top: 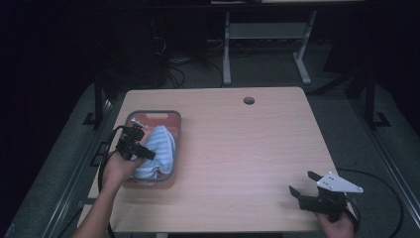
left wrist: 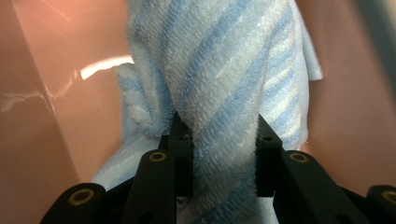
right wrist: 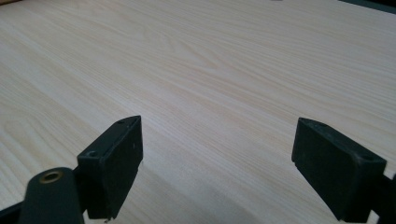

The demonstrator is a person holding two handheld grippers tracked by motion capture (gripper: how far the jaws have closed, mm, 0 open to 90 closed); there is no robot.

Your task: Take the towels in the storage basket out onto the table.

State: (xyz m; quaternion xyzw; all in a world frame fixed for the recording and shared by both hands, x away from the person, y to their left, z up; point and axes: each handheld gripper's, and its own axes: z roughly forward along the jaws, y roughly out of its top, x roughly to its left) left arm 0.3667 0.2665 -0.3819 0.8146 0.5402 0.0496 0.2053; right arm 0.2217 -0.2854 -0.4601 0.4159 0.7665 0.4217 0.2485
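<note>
A blue and white striped towel [top: 158,151] lies bunched in a pink basket [top: 176,120] at the table's left. My left gripper [top: 143,151] reaches into the basket from its near left side, shut on a thick fold of the towel [left wrist: 224,116]; both pads press into the cloth. My right gripper [top: 303,182] rests near the table's front right corner, held by a hand, with its jaws wide apart and nothing between them. Its black pads [right wrist: 114,163] frame bare wood.
The light wooden table [top: 247,148] has a round cable hole [top: 249,100] at its far edge. A desk frame and cables stand on the dark floor beyond. The basket's pink walls [left wrist: 42,130] close in around the towel.
</note>
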